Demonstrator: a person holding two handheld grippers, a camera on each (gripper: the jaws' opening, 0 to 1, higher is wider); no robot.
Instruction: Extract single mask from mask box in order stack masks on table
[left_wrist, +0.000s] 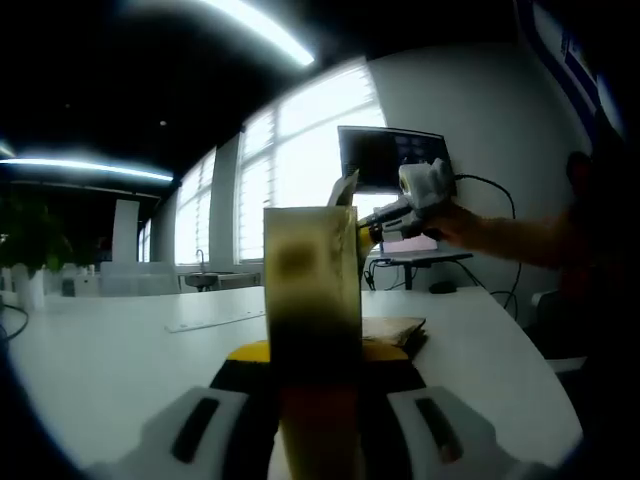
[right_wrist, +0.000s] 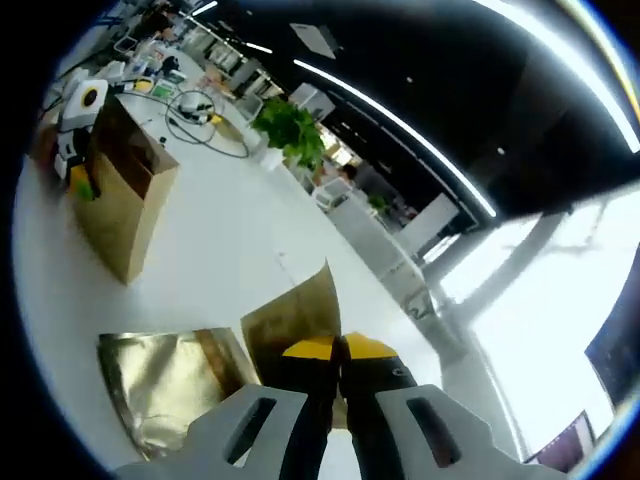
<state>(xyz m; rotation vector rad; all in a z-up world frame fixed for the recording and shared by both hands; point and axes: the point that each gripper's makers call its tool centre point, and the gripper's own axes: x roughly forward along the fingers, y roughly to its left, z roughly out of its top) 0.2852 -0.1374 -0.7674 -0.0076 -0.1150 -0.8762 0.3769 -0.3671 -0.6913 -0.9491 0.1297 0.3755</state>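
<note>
Box (left_wrist: 310, 300) clamped upright in left gripper (left_wrist: 318, 400) for steadiness; right gripper (right_wrist: 335, 395) pinched on gold packet (right_wrist: 295, 315), pulling it clear for stacking on table (right_wrist: 230, 225).

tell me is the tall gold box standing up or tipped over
Standing upright. In the right gripper view the tall gold cardboard mask box stands on end on the white table, with the left tongs clamped on its side.

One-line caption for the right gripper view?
Right gripper shut on a gold mask packet above the white table, upright mask box beyond.
</note>
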